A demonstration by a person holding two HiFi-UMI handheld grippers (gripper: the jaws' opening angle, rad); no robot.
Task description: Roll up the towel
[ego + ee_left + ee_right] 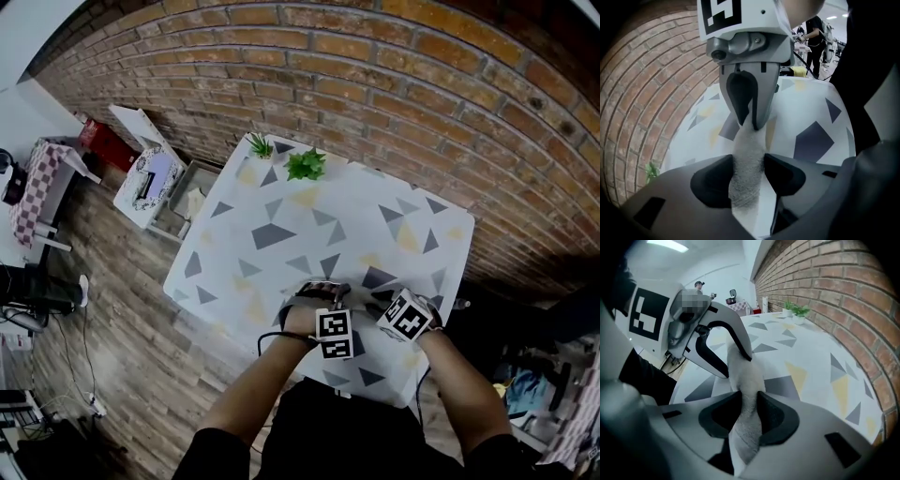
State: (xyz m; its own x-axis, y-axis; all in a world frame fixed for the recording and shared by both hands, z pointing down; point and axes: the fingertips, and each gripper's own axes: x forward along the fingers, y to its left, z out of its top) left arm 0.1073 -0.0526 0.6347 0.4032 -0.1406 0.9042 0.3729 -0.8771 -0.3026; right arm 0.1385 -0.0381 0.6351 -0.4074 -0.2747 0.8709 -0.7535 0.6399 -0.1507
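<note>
The towel (747,161) is a pale grey fuzzy roll, stretched between my two grippers above the front of the patterned table (309,220). In the left gripper view it runs through my left gripper (747,177), filling the gap and touching both dark pads, then on into the right gripper (750,123) opposite. In the right gripper view the towel (743,373) is pinched narrow between the pads of my right gripper (748,416), and the left gripper (737,363) grips its far end. In the head view both grippers (321,291) (382,300) sit close together near the table's near edge.
Two small green plants (305,165) (260,145) stand at the table's far edge against the brick wall (394,75). A white box (148,178) and a crate lie on the wooden floor (122,309) to the left. Clutter sits at the lower right.
</note>
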